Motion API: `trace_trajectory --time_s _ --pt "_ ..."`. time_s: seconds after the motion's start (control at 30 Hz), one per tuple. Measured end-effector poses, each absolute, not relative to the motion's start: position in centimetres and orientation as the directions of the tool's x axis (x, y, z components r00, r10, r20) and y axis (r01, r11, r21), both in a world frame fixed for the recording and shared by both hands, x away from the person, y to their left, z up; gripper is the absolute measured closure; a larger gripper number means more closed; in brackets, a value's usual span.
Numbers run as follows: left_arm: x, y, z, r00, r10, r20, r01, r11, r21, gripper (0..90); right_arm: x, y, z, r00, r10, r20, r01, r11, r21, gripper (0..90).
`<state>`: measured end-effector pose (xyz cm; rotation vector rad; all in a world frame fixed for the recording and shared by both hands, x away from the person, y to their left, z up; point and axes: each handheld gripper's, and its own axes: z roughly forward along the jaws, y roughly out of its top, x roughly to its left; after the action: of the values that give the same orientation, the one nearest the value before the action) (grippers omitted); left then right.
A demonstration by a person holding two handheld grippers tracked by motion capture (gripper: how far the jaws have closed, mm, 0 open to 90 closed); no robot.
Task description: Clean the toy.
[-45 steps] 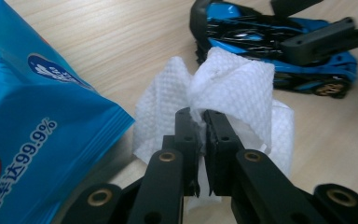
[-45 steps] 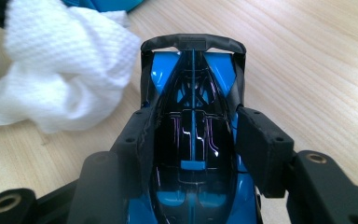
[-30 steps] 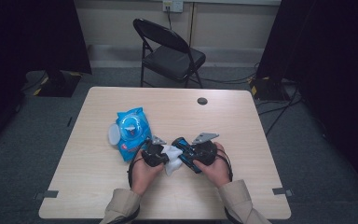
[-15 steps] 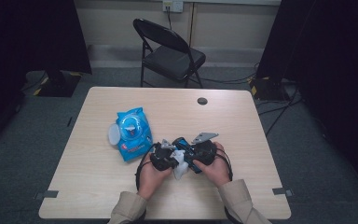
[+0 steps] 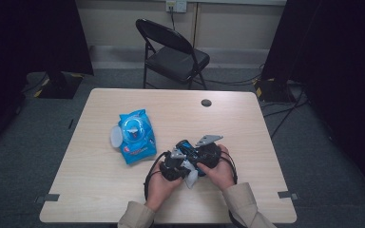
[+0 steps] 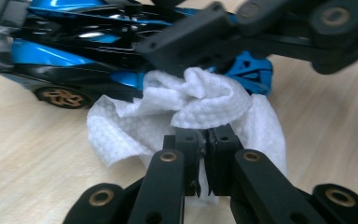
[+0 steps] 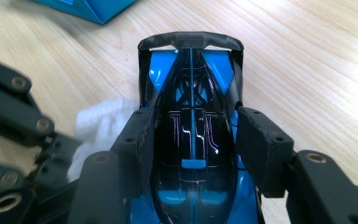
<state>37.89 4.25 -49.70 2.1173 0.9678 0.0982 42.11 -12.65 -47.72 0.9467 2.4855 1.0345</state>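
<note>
Wiping now, near the table's (image 5: 100,190) front edge: left gripper (image 6: 204,140) pinched tight on soft, limp wet wipe (image 6: 200,100), pressed against toy car (image 7: 191,135). Right gripper (image 7: 193,140) clamping car's hard, glossy, probably slippery flanks; best held mid-body, away from thin rear wing.

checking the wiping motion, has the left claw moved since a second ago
Yes. In the high view the left claw, shut on the white wipe, has shifted right, away from the blue wipes pack, which lies where it was on the table.
</note>
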Motion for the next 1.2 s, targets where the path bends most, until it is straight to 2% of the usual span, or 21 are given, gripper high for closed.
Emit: trace_trajectory --time_s 0.73,0.93,1.2 --pt "35.3 2.6 -50.0 0.759 0.584 -0.290 0.580 -0.404 0.707 85.4 42.0 -12.9 -47.8 -0.740 0.673 0.000 0.466 0.513 0.721 47.9" --pt "35.3 5.1 -49.0 0.749 0.602 -0.275 0.579 -0.394 0.714 85.4 42.0 -12.9 -47.9 -0.740 0.673 0.001 0.466 0.512 0.722 47.9" --pt "36.6 9.9 -48.1 0.674 0.693 -0.254 0.612 -0.332 0.718 85.3 42.1 -12.9 -47.8 -0.740 0.673 0.006 0.471 0.512 0.718 47.7"
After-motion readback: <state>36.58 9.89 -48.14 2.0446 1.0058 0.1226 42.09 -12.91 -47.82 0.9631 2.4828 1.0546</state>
